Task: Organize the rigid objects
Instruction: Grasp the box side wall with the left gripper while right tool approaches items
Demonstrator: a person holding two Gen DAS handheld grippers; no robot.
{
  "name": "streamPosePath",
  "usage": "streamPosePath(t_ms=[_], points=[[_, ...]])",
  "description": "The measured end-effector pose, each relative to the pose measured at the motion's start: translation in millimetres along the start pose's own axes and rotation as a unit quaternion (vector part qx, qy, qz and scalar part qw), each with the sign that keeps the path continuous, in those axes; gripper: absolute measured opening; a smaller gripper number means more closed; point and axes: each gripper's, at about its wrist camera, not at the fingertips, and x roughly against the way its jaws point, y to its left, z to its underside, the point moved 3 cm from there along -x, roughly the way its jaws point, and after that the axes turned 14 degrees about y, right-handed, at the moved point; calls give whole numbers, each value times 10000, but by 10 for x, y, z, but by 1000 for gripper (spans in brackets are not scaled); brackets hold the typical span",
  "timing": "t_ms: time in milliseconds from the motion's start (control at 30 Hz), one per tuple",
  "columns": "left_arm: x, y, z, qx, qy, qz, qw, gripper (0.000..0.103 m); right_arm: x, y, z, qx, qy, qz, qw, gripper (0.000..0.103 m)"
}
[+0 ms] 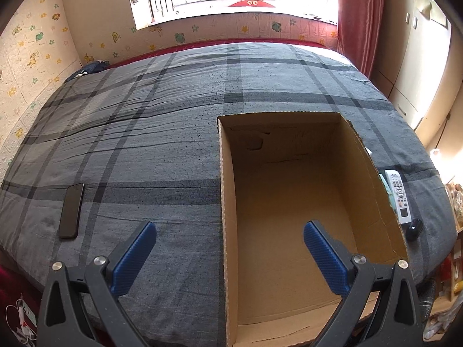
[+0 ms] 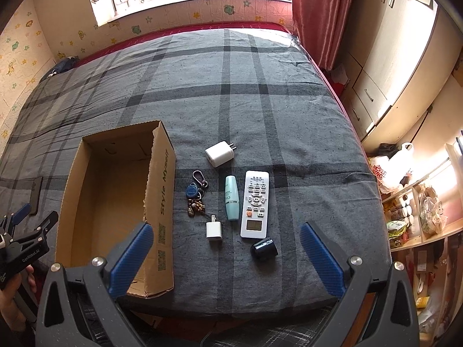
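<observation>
**Both grippers spread wide and holding nothing above the bed**

The cardboard box [image 2: 115, 202] lies open on the grey plaid bed [image 2: 260, 101]. Just right of it lie a keyring [image 2: 195, 192], two white chargers [image 2: 219, 153] [image 2: 214, 230], a teal tube [image 2: 232, 198], a remote [image 2: 254, 204] and a black cap [image 2: 264, 248]. The right gripper [image 2: 227, 256] hangs spread wide, touching none. The left gripper [image 1: 230, 256], equally wide, straddles the box's left wall; a phone [image 1: 71, 210] lies further left.
</observation>
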Motion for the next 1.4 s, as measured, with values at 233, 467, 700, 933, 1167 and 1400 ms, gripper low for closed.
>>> streamPosePath(t_ms=[233,467,700,933,1167,1400], points=[[-281,68,35,45,-101,100,9999,103,-120,16,2,38,122,75,9999,103],[-480,143,35,156,-79,110,9998,99,-170,77,22,145,171,114,9997,103],[-587,101,74,-45,-25,162,9999,74,-205,87,36,170,208,162,9995,103],[-732,62,116,-28,273,454,9986,16,-221,96,48,212,211,193,9994,103],[-741,49,120,-55,252,430,9987,15,-267,77,47,206,241,209,9993,103],[-750,24,136,-70,231,387,9990,15,-300,48,43,202,228,181,9994,103]])
